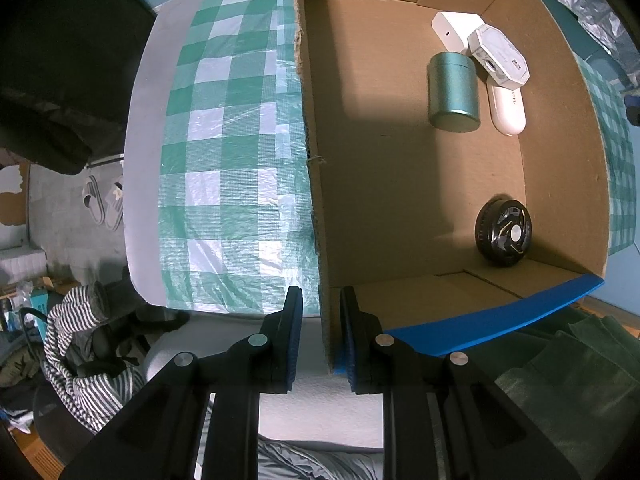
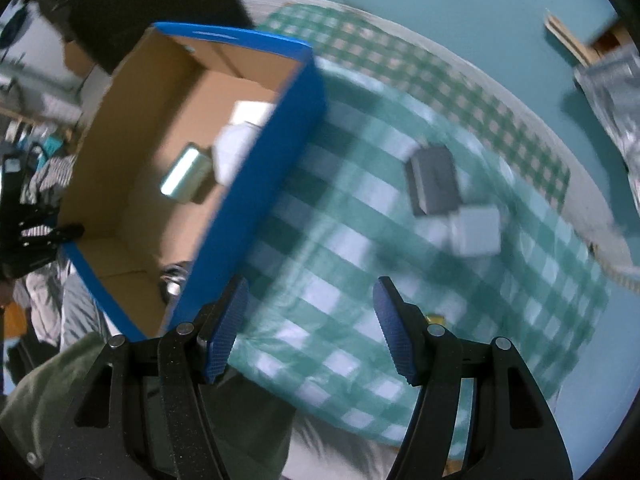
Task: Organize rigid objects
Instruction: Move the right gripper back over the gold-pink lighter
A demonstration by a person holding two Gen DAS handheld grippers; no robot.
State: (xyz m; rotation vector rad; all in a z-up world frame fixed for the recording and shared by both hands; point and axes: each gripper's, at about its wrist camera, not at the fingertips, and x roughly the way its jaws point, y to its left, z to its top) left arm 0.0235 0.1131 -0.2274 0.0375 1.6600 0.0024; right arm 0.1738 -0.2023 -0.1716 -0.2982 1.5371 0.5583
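Observation:
A cardboard box [image 1: 400, 168] with blue outer walls lies open on the checked cloth. Inside it are a teal metal tin [image 1: 453, 94], a black round fan-like object [image 1: 503, 236], a white octagonal case [image 1: 500, 56], a white oblong device [image 1: 506, 110] and a white flat block [image 1: 454, 28]. My left gripper [image 1: 322, 300] is shut on the box's torn near wall. My right gripper [image 2: 310, 304] stands open and empty above the cloth beside the box [image 2: 256, 184]. A dark grey block [image 2: 434, 180] and a pale grey cube [image 2: 476, 230] lie on the cloth, blurred.
The green-and-white checked cloth [image 1: 224, 152] covers a white table whose edge drops to a cluttered floor with slippers [image 1: 104, 204] and striped fabric [image 1: 80, 360]. A crinkled plastic bag [image 2: 616, 92] lies at the far right.

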